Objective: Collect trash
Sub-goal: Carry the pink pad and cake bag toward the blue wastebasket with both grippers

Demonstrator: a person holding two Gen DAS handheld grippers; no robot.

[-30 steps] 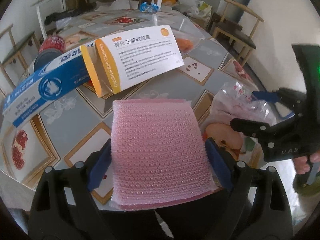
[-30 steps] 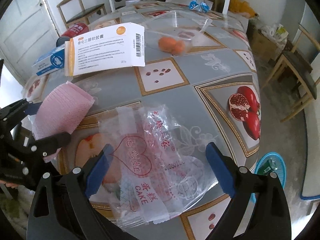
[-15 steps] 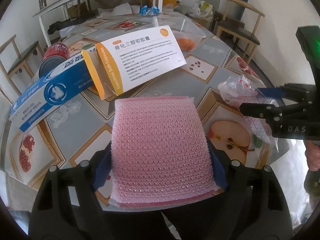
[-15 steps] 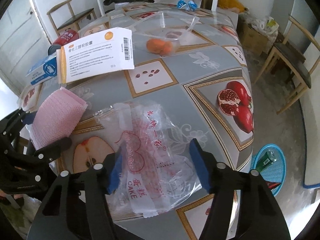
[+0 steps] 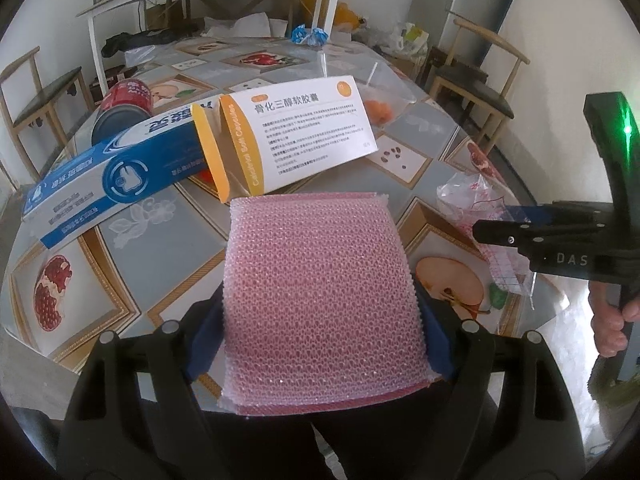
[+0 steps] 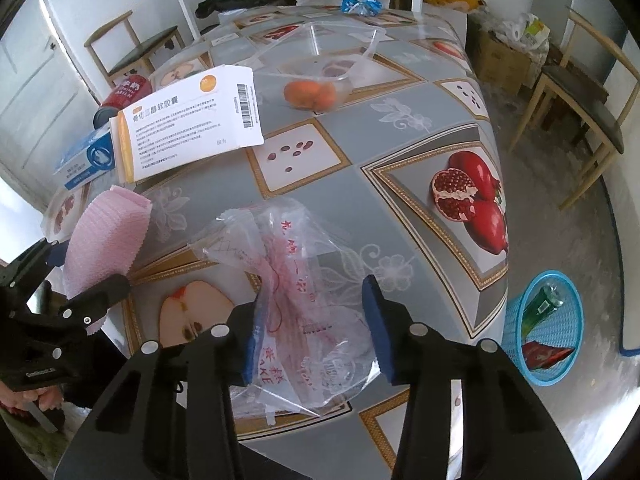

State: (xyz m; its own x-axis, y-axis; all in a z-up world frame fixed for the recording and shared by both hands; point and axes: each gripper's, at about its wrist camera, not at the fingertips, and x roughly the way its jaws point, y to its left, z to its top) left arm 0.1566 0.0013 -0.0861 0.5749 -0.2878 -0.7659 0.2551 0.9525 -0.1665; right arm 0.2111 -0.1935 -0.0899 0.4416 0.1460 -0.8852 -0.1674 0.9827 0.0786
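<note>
The left hand-held gripper (image 5: pixel 320 320) is clamping the pink bubble-wrap pad (image 5: pixel 320 292) between both pads, holding it over the near edge of the surface (image 5: pixel 160 236). The right hand-held gripper (image 6: pixel 312 336) is closing its jaws around the crumpled clear cake wrapper (image 6: pixel 296 280) lying between them; only its left pad is touching.

Both grippers tilt steeply down, side by side. The left gripper (image 5: pixel 320 320) has its jaws set wide, blue pads pressing both edges of a pink pad (image 5: pixel 320 292). The right gripper (image 6: pixel 312 328) is closing its jaws around a crumpled clear wrapper (image 6: pixel 296 280); one pad presses it, the other looks just clear. Fingers (image 5: pixel 610 328) wrap its handle.
</note>
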